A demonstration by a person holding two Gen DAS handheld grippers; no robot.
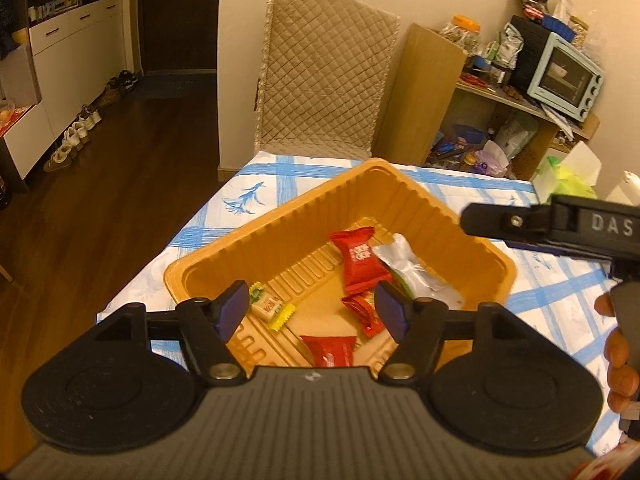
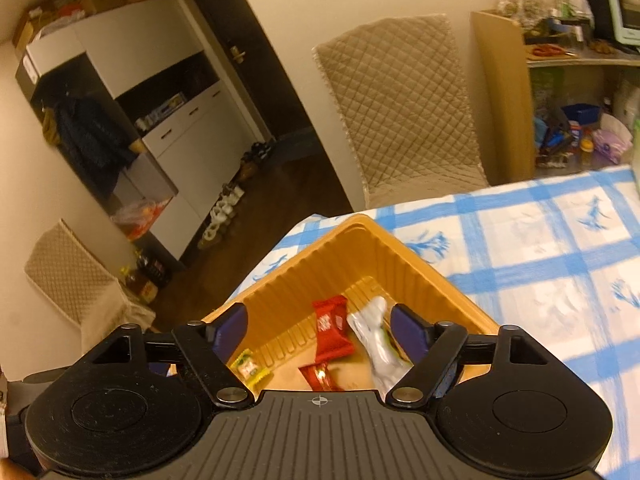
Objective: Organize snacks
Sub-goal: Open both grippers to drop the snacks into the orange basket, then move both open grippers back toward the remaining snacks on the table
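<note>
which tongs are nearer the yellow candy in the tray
Left. The left tongs hang just above the yellow candy, beside their left pad. The right tongs hover over the silver packet, farther off.

Open-topped tray [image 1: 256,236], ribbed walls all round, bare tablecloth [image 2: 540,248] right, chair [image 1: 324,76] behind

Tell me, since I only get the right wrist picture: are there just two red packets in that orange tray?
Observer: No, three. A third red packet lies at the near end of the tray, hidden from you by your own gripper.
Operator: Is the other gripper holding anything?
Observer: No. The left gripper hovers over the tray with its fingers apart and nothing between them.
</note>
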